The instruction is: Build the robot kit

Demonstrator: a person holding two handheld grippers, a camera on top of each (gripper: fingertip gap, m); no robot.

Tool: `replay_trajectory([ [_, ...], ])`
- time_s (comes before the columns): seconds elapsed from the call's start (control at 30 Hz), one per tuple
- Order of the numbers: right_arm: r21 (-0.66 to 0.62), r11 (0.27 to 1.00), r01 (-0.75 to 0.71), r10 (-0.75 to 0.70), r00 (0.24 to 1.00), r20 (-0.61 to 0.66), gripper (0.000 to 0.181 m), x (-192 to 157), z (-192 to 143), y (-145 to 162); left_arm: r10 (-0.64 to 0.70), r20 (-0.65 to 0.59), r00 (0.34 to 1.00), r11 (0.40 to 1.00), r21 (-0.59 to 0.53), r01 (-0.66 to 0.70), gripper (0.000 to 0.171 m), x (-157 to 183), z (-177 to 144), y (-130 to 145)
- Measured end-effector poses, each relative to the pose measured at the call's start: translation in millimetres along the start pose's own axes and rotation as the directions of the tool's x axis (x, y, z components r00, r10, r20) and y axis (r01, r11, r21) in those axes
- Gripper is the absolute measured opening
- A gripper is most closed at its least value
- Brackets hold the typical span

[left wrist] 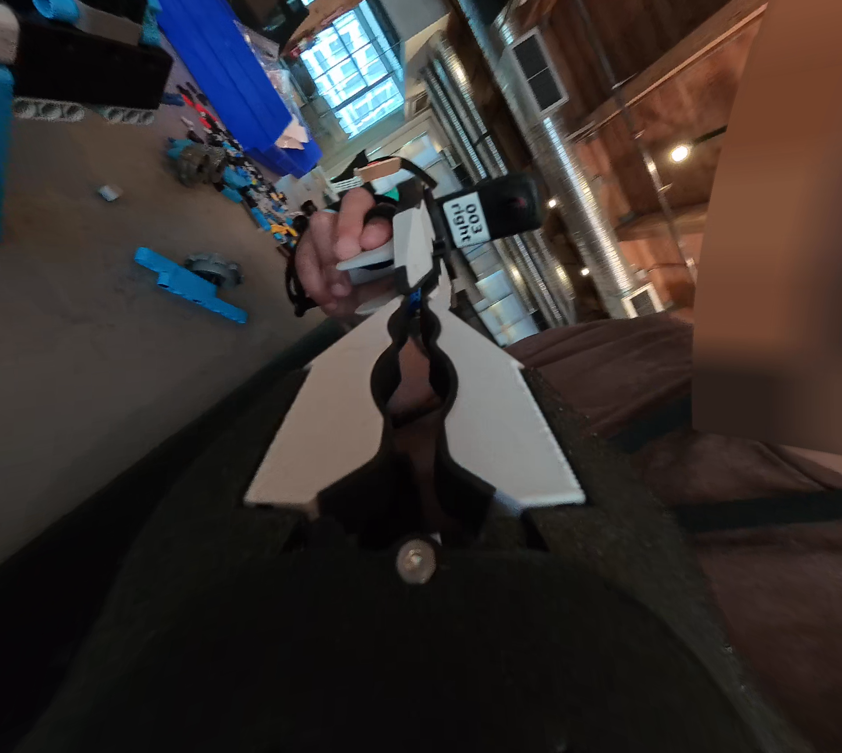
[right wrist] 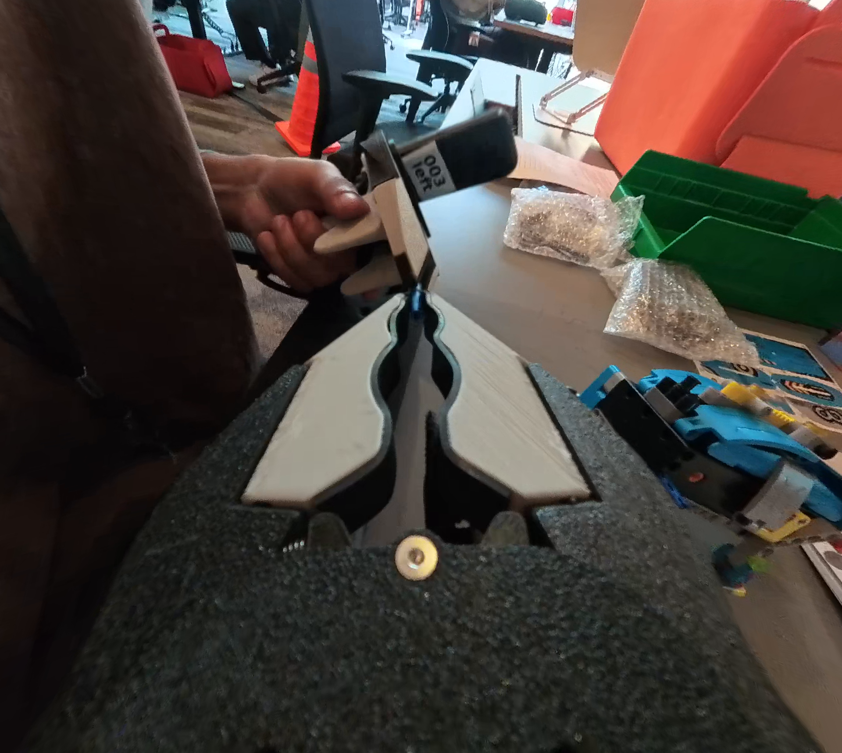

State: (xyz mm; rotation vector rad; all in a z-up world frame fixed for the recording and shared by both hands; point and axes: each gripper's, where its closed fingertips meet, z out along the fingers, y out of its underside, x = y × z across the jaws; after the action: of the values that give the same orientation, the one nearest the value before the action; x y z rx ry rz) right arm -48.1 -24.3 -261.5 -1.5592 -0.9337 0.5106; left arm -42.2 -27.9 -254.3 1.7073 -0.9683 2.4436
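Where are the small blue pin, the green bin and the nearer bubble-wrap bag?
small blue pin (right wrist: 416,304), right wrist view, its shaft between the fingertips.
green bin (right wrist: 747,262), right wrist view, its front wall.
nearer bubble-wrap bag (right wrist: 670,305), right wrist view, its middle.

we see bags (right wrist: 575,225) left of bin (right wrist: 747,239) | model (right wrist: 711,439) before bags | all on table (right wrist: 524,303)
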Motion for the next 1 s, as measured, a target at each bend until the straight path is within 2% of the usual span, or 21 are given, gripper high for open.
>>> replay_trajectory([
  [0.47,0.029,0.999,0.046,-0.045,0.998,-0.038,0.005,1.6,1.4,-2.9,-0.196,-0.115,0.974,0.98,-0.006,0.196,0.003,0.2,1.7,-1.0],
  [0.57,0.016,1.0,0.004,-0.004,1.0,-0.01,0.004,1.9,0.5,0.2,-0.238,-0.132,0.962,0.971,-0.005,0.24,0.002,-1.8,3.0,-1.5],
  [0.67,0.03,0.999,-0.021,0.021,1.0,-0.003,0.004,4.4,-1.8,-1.5,-0.222,-0.13,0.966,0.975,-0.001,0.224,0.002,-1.4,5.4,-4.2],
  [0.7,0.027,0.999,-0.039,0.039,0.999,0.002,0.004,6.4,-3.0,-0.8,-0.192,-0.111,0.975,0.981,0.005,0.194,0.004,-2.7,5.6,-6.6],
  [0.77,0.003,0.996,-0.095,0.095,0.995,-0.031,0.004,24.5,-14.0,5.0,-0.071,-0.019,0.997,0.997,0.027,0.071,0.023,-11.2,1.2,-20.1],
  [0.83,-0.039,0.979,-0.2,0.195,0.975,-0.108,0.004,61.8,-36.9,23.3,0.157,0.169,0.973,0.988,-0.022,-0.156,0.029,-31.7,-8.5,-37.6],
  [0.9,-0.002,0.952,-0.306,0.301,0.938,-0.172,0.004,98.5,-60.2,39.2,0.404,0.379,0.833,0.915,-0.162,-0.371,0.041,-63.8,-22.5,-59.1],
  [0.93,-0.004,0.937,-0.35,0.343,0.921,-0.182,0.004,109.5,-65.7,47.9,0.5,0.424,0.755,0.866,-0.243,-0.437,0.043,-76.4,-27.1,-68.5],
  [0.97,-0.007,0.932,-0.362,0.354,0.915,-0.196,0.004,117.5,-67.0,54.6,0.56,0.426,0.71,0.828,-0.313,-0.465,0.045,-85.5,-27.5,-74.7],
  [1.0,-0.017,0.928,-0.372,0.362,0.912,-0.195,0.004,120.9,-64.2,59.5,0.58,0.402,0.708,0.812,-0.355,-0.463,0.046,-91.3,-23.9,-78.6],
])
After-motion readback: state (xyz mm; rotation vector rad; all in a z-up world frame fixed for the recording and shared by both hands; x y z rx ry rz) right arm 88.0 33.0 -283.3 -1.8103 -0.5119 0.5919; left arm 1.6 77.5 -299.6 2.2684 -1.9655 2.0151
